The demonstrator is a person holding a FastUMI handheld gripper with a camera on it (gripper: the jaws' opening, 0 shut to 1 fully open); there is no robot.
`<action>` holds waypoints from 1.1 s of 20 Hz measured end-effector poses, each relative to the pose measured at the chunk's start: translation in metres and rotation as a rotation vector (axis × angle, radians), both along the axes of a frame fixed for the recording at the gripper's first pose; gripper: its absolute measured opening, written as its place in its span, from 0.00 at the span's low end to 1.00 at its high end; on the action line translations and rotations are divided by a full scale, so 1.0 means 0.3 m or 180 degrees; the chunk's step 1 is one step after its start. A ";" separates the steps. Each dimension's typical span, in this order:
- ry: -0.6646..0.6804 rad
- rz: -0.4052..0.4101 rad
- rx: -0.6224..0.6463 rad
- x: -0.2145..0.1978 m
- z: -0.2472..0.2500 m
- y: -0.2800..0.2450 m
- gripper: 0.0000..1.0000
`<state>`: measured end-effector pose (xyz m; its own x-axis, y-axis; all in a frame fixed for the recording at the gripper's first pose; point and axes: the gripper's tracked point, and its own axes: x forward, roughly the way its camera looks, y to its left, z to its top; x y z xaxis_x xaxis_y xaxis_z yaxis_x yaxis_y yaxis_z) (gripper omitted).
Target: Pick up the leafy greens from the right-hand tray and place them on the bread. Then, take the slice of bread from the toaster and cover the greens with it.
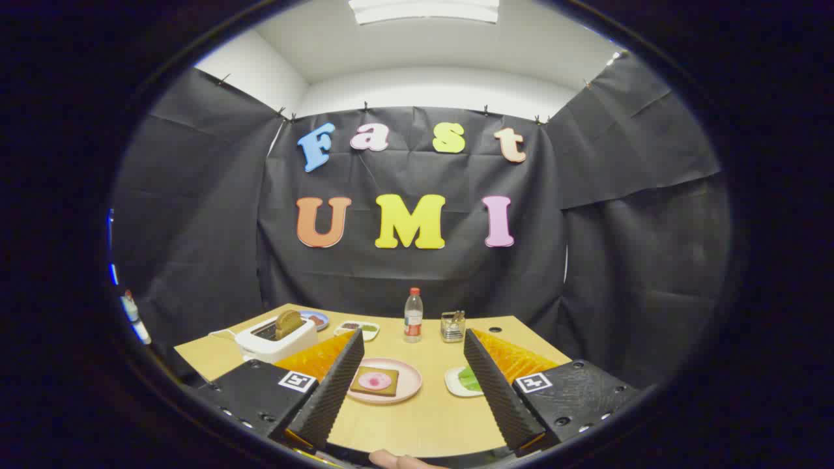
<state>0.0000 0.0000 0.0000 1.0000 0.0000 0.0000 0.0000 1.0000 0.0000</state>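
My gripper (413,345) is open and held above the near part of the wooden table (423,423), with nothing between its two black ribbed fingers (332,391). Between and beyond the fingers lies a pink plate (407,387) holding a bread slice (374,381) with a pink round topping on it. The leafy greens (469,378) rest on a small white tray (454,383), partly hidden behind the right finger. A white toaster (273,339) stands beyond the left finger, with a brown bread slice (288,323) sticking up from its slot.
At the table's back stand a clear bottle with a red cap (413,316), a small metal holder (452,326), a white dish with dark and green pieces (358,329) and a small blue plate (317,320). A fingertip (397,461) shows below the fingers.
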 end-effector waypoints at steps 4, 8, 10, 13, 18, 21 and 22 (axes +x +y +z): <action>-0.0038 -0.0078 0.0016 0.005 -0.007 -0.024 0.95; 0.0009 0.0015 0.0039 0.012 -0.040 0.003 0.95; 0.0053 0.0012 0.0050 0.019 -0.058 0.004 0.95; 0.0104 0.0084 0.0039 0.030 -0.066 0.029 0.95; 0.0035 0.0095 -0.0009 0.071 -0.031 0.025 0.95; 0.0047 0.0048 0.0056 0.132 -0.028 -0.028 0.95; 0.0086 0.0015 0.0090 0.163 -0.040 -0.057 0.95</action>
<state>0.0488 -0.0172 -0.0119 0.9996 0.0051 -0.0270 -0.0043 0.9996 0.0283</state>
